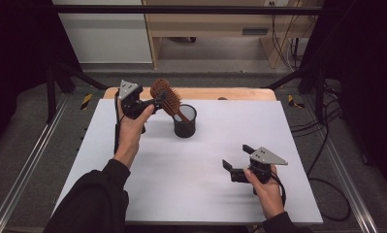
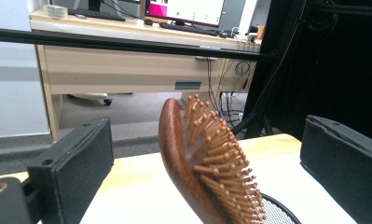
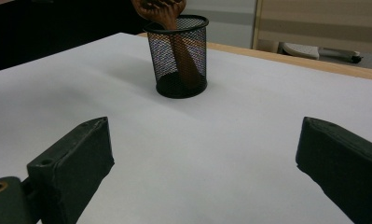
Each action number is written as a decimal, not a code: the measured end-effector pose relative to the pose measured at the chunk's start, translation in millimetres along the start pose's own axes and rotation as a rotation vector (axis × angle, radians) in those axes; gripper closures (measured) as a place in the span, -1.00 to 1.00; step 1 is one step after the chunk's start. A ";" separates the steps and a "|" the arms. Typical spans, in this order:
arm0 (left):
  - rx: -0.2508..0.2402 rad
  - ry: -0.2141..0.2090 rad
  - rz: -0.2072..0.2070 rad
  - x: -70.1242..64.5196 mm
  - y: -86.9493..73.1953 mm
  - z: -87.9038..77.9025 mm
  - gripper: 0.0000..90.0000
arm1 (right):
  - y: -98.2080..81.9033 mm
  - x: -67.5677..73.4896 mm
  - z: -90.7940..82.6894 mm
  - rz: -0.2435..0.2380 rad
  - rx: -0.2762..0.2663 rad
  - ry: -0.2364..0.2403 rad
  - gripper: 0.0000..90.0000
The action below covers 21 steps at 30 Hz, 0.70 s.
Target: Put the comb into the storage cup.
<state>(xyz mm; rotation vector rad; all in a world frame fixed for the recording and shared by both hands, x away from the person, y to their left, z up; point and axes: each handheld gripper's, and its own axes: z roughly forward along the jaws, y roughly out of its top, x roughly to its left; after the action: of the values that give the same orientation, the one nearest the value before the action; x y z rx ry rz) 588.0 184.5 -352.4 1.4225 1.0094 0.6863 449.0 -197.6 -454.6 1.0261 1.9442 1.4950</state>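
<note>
nearest, the right hand-held gripper [image 1: 234, 162] hovers low over the white counter [image 1: 201, 184], jaws spread wide with nothing between them. farther back, a wooden hairbrush [image 1: 166, 98] stands handle-down, tilted, in a black mesh cup [image 1: 185, 121]. left hand-held gripper [image 1: 157, 101] sits at the brush head, jaws apart on either side, not touching it.

A wooden table [image 1: 239, 93] carries a white sheet [image 1: 196, 165] that covers nearly all of its top, leaving a bare wood strip along the far edge. A black mesh cup [image 1: 185, 121] stands upright on the sheet, toward that strip and left of the middle, with a brush [image 1: 166, 97] leaning in it.
</note>
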 end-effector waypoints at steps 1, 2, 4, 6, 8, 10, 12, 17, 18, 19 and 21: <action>-0.002 0.000 -0.003 0.4 -1.1 -2.1 -0.93 | -0.1 -0.2 -0.1 0.000 0.000 0.000 -0.91; -0.005 0.000 -0.005 0.9 -2.1 -4.3 -0.93 | 0.0 -0.3 -0.1 0.000 0.001 -0.001 -0.91; -0.009 0.001 -0.008 2.4 -3.7 -8.7 -0.93 | 0.1 -0.5 0.3 0.000 0.000 -0.003 -0.91; -0.015 0.001 -0.009 3.7 -4.6 -13.4 -0.93 | 0.1 -0.4 0.6 -0.002 0.000 -0.003 -0.91; -0.018 -0.002 -0.008 4.6 -5.4 -18.7 -0.94 | 0.2 -0.5 0.3 -0.005 0.000 -0.004 -0.91; -0.024 -0.003 -0.006 4.5 -5.9 -24.4 -0.93 | 0.3 -0.6 -0.1 -0.007 0.001 -0.005 -0.91; -0.032 -0.003 -0.008 3.6 -6.5 -31.4 -0.94 | 0.9 -0.1 -1.1 -0.008 -0.001 -0.007 -0.91; -0.036 -0.021 0.007 0.2 -7.0 -51.2 -0.94 | 1.9 2.7 -2.7 -0.012 -0.006 -0.008 -0.91; -0.037 -0.021 0.020 -0.5 -6.7 -55.0 -0.95 | 2.1 2.9 -3.0 -0.013 -0.006 -0.009 -0.91; -0.040 -0.021 0.031 -1.4 -6.3 -58.3 -0.95 | 2.4 3.0 -3.2 -0.011 -0.008 -0.010 -0.91; -0.038 -0.026 0.053 -2.3 -5.7 -64.3 -0.95 | 2.3 2.2 -3.3 -0.011 -0.010 -0.012 -0.91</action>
<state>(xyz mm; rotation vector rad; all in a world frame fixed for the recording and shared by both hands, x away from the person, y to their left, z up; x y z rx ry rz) 529.7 212.2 -349.5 1.4255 0.9367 0.7202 445.9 -197.6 -451.2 1.0167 1.9287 1.4879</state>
